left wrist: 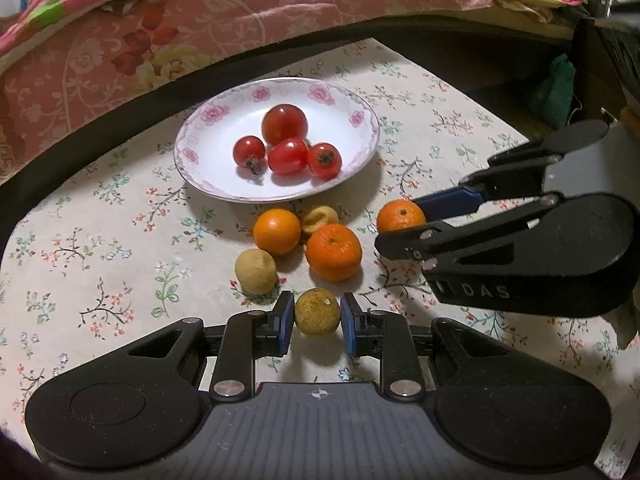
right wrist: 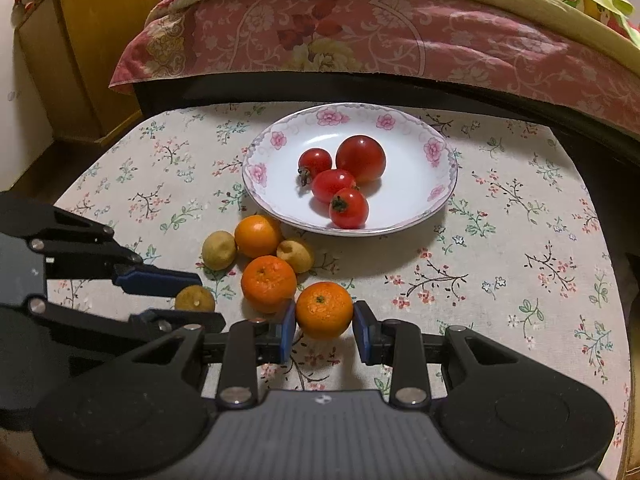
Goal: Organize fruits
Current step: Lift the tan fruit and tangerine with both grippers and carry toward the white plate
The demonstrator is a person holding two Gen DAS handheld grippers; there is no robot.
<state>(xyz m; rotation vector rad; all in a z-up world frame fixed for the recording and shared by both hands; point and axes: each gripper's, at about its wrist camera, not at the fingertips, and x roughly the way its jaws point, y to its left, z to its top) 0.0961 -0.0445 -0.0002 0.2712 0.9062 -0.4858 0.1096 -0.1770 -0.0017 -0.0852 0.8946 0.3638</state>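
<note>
While the left hand-held gripper [left wrist: 317,317] brackets a brown fruit [left wrist: 317,312] and the right hand-held gripper [right wrist: 324,318] an orange [right wrist: 324,310] on the desk [right wrist: 520,240], pads apparently just touching, squeeze gently before lifting.

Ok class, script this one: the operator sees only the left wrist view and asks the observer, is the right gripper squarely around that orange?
Observer: Yes, the orange sits between both blue pads of the right gripper; I cannot tell whether it is squeezed.
Operator: Anything crowding it?
Observer: A second orange lies close against the outside of one pad.
Operator: Any furniture I miss?
Observer: A wooden cabinet stands left of the bed.
</note>
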